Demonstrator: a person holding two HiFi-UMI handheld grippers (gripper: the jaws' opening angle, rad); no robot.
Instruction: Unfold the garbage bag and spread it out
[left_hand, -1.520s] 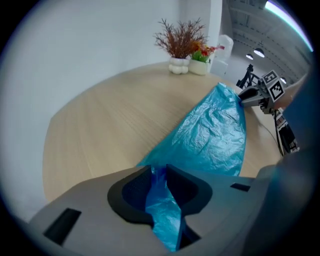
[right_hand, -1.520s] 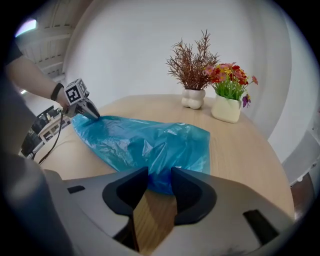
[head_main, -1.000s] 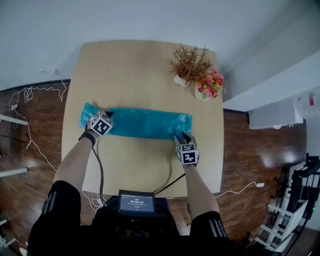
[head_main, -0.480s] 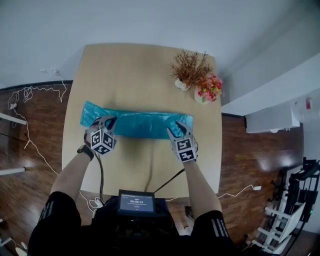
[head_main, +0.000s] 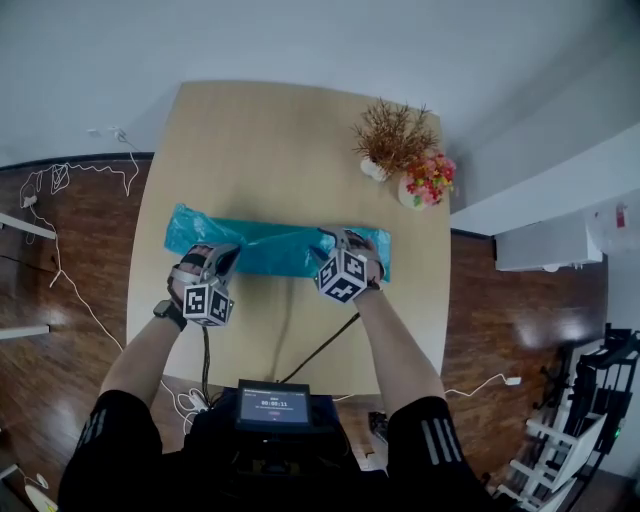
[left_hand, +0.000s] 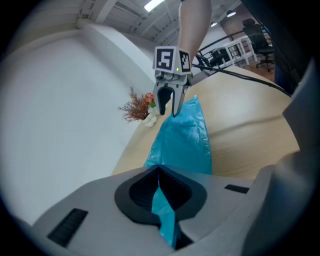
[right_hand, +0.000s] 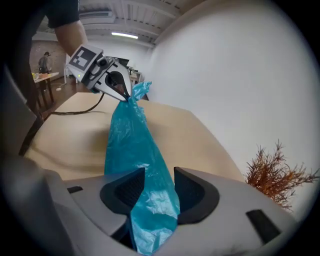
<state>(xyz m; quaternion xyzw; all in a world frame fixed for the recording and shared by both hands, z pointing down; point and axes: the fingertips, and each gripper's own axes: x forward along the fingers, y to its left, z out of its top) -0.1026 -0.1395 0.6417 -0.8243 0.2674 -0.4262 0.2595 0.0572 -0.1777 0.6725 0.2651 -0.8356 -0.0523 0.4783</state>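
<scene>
The blue garbage bag (head_main: 270, 248) lies as a long folded strip across the wooden table (head_main: 270, 140). My left gripper (head_main: 213, 258) is at the strip's left part, shut on a thin pinch of the blue bag (left_hand: 185, 140), which runs between its pads (left_hand: 141, 189). In the right gripper view the left gripper (right_hand: 122, 92) holds that end lifted off the table. My right gripper (head_main: 347, 240) is over the strip's right part. Its jaws stand wide apart with a loose bunch of the bag (right_hand: 132, 150) lying between them. The left gripper view shows the right gripper (left_hand: 167, 107) with its fingers apart.
A dried brown plant in a white vase (head_main: 392, 135) and a pot of coloured flowers (head_main: 428, 180) stand at the table's far right corner. A small screen (head_main: 272, 405) sits at my waist, with cables running from it. Loose wires (head_main: 60, 185) lie on the wooden floor to the left.
My right gripper has moved left and away from me, from the bag's near right corner onto the strip. My left gripper has drawn back slightly toward me with the bag in it.
</scene>
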